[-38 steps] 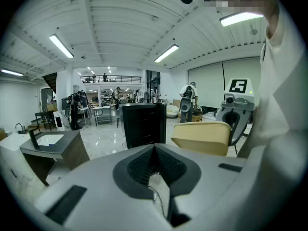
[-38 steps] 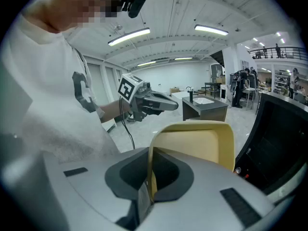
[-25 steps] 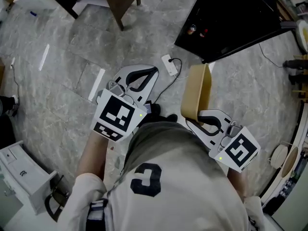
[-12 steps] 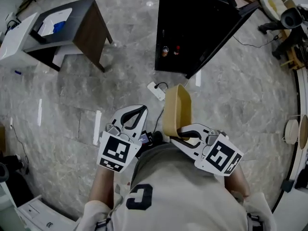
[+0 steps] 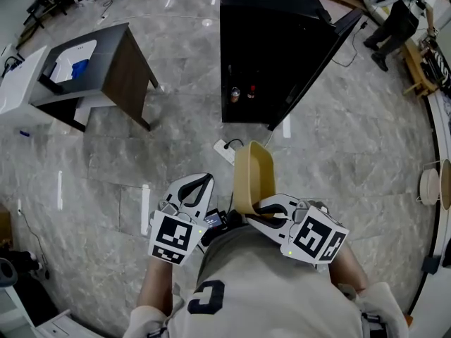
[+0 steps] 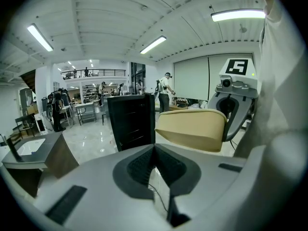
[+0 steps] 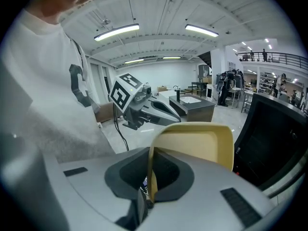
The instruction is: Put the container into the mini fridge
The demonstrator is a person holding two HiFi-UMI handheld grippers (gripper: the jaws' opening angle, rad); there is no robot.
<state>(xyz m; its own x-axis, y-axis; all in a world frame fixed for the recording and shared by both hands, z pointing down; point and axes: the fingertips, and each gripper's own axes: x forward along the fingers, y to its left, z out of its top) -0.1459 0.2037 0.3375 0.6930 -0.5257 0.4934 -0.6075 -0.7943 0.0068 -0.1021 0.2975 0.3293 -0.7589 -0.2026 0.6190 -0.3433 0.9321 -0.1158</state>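
A tan, open-topped container [image 5: 252, 176] stands on edge above the floor, and my right gripper [image 5: 262, 206] is shut on its wall. In the right gripper view the container [image 7: 193, 147] rises from between the jaws, its rim clamped at my right gripper [image 7: 150, 177]. The black mini fridge [image 5: 271, 41] stands ahead with its door swung open to the right; small bottles [image 5: 236, 94] show inside. My left gripper [image 5: 201, 182] hangs beside the container, shut and holding nothing. In the left gripper view my left gripper [image 6: 154, 150] points at the fridge [image 6: 131, 121], with the container [image 6: 192, 129] at its right.
A dark side table with a white basin [image 5: 106, 62] stands at the left. A white power strip [image 5: 224, 151] with its cable lies on the marble floor between me and the fridge. A person [image 5: 394, 16] stands at the far right.
I have moved toward the fridge: it has come from the upper right into full view, straight ahead. The right gripper keeps hold of the container, now pointed at the fridge opening.
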